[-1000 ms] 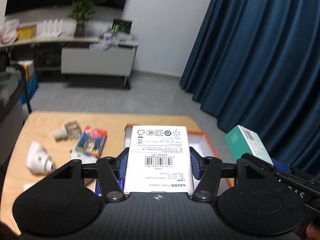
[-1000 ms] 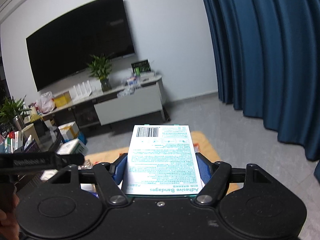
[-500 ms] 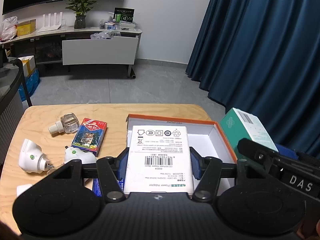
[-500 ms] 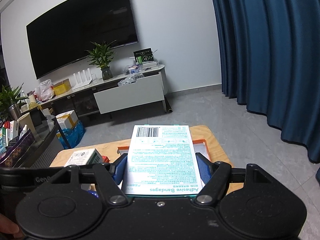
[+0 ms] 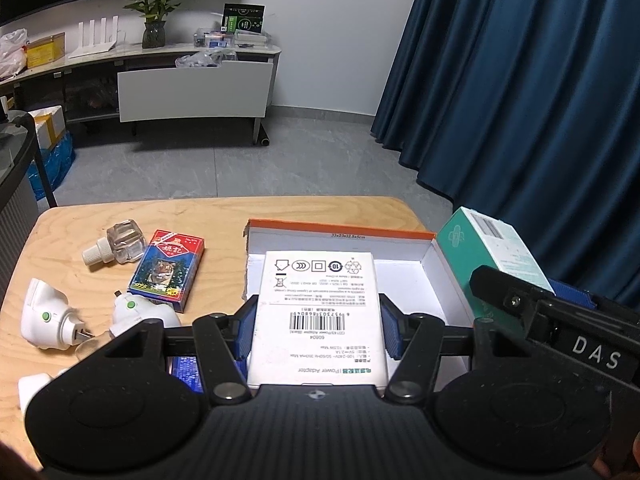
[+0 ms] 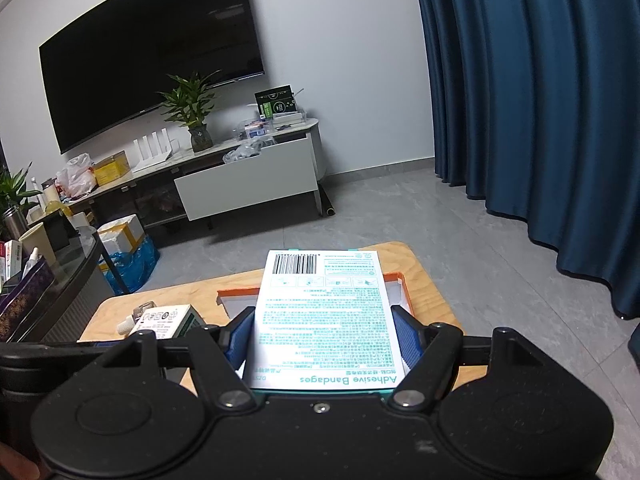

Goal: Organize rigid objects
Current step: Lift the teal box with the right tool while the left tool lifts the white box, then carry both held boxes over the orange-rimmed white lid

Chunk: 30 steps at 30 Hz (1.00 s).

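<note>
My left gripper (image 5: 318, 330) is shut on a white power adapter box (image 5: 318, 304) and holds it over the open orange-rimmed white box (image 5: 404, 268) on the wooden table. My right gripper (image 6: 324, 340) is shut on a white and teal adhesive bandages box (image 6: 324, 312), above the same orange-rimmed box (image 6: 394, 282). The bandages box also shows at the right of the left wrist view (image 5: 488, 256). The power adapter box also shows at the left of the right wrist view (image 6: 164, 320).
On the table (image 5: 72, 240) to the left lie a red and blue card pack (image 5: 168, 270), a clear glass bottle (image 5: 116, 242), and two white plug-in devices (image 5: 48, 316) (image 5: 138, 312). A TV cabinet (image 5: 192, 92) stands beyond the grey floor; blue curtains (image 5: 520, 100) hang on the right.
Both grippers have tilted downward, so more of the table and the orange-rimmed box shows. Both still hold their boxes.
</note>
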### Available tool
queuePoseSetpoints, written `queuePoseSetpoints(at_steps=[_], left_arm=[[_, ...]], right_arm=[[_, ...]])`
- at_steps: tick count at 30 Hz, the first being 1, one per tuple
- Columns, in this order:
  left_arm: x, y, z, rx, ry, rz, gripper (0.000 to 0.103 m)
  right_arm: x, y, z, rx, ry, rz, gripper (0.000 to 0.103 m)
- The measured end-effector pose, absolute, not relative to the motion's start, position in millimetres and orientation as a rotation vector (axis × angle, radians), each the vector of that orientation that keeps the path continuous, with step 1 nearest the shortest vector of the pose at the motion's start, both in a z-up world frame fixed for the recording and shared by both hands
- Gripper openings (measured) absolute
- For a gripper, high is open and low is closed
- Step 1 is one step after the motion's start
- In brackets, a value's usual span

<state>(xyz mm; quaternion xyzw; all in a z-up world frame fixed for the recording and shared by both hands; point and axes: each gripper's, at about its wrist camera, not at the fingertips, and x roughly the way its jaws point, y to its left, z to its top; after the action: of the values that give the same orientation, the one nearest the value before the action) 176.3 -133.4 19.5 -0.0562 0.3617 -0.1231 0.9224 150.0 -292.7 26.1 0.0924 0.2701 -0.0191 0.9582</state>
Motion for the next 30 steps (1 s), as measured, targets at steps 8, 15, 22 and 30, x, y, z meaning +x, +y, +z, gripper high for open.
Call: queuePoseSetpoints(at_steps=[8, 15, 22, 30], left_arm=[[177.6, -136.2, 17.7, -0.106, 0.747, -0.250, 0.060], [177.0, -137.6, 19.6, -0.102, 0.748, -0.245, 0.060], [174.2, -136.9, 21.9, -0.104, 0.736, -0.243, 0.060], [173.0, -136.2, 22.6, -0.106, 0.730, -0.241, 0.060]], right_arm=[[151.5, -293.4, 21.0, 0.194, 0.554, -0.049, 0.084], [152.8, -293.4, 21.0, 0.195, 0.555, -0.051, 0.084], [153.2, -293.8, 22.1, 0.197, 0.552, -0.053, 0.084], [151.3, -294.7, 23.5, 0.195, 0.547, -0.049, 0.084]])
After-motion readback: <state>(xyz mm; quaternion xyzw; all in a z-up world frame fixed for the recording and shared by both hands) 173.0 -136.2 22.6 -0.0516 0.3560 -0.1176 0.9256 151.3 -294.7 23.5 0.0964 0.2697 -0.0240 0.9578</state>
